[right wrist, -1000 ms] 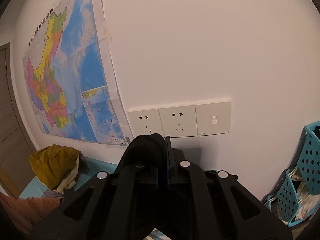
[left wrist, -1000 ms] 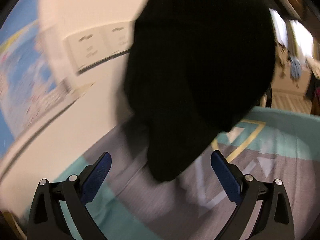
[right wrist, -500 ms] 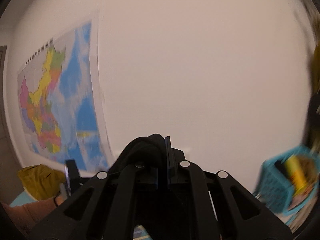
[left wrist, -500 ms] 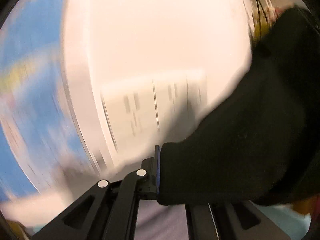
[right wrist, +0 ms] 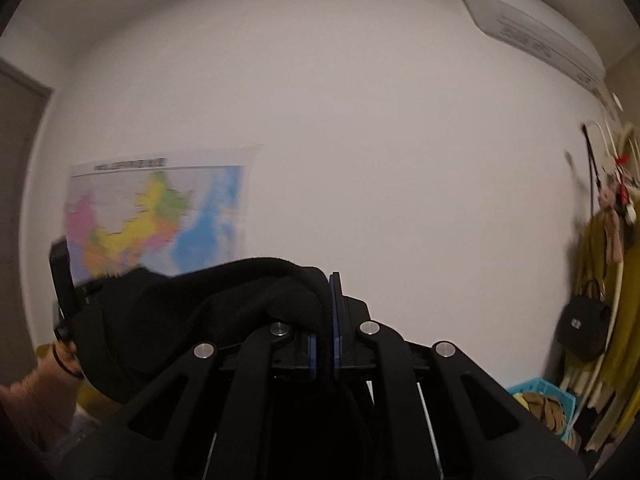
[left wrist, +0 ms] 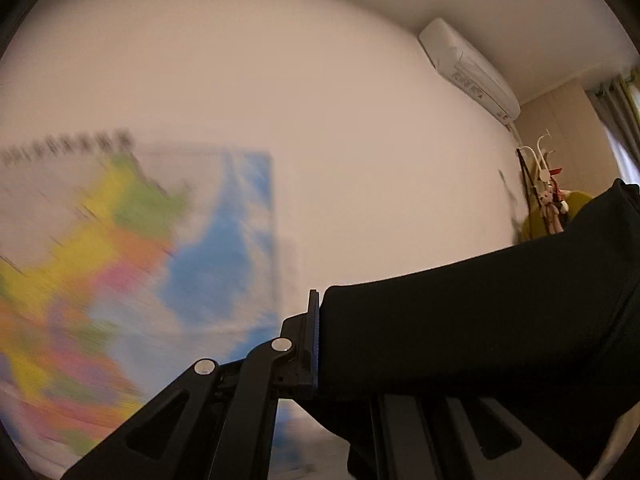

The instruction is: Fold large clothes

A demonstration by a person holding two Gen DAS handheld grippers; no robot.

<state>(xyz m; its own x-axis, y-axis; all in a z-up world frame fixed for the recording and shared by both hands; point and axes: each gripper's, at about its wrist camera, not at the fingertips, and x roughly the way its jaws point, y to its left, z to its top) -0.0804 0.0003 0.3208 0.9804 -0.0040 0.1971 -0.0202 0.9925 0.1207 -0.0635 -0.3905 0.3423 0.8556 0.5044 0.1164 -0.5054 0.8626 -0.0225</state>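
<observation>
Both views have swung upward since a second ago: the bed and the wall sockets have dropped out of sight, and bare wall now fills most of each frame. Back then the left tool (left wrist: 318,344) stood wide open before the hanging black garment (left wrist: 480,320); now it is clamped on an edge of that cloth. Only one blue-padded finger (left wrist: 314,340) shows in the left wrist view, with the fabric pressed flat against it and running off to the right, covering the other finger.

Held as before, the right tool (right wrist: 325,344) pinches the black garment (right wrist: 240,300) between its two blue pads, which stand nearly together with a thin fold of cloth between them. From there the fabric humps up and trails away to the left, toward the left tool (right wrist: 62,280) seen small at that edge, above the person's forearm (right wrist: 28,400).

On the wall hangs a coloured map (right wrist: 160,216), blurred in the left wrist view (left wrist: 120,260). An air conditioner (right wrist: 532,24) sits high on the right. Below it stand a coat rack (right wrist: 608,220) with a black bag (right wrist: 584,332) and a blue basket (right wrist: 548,404).
</observation>
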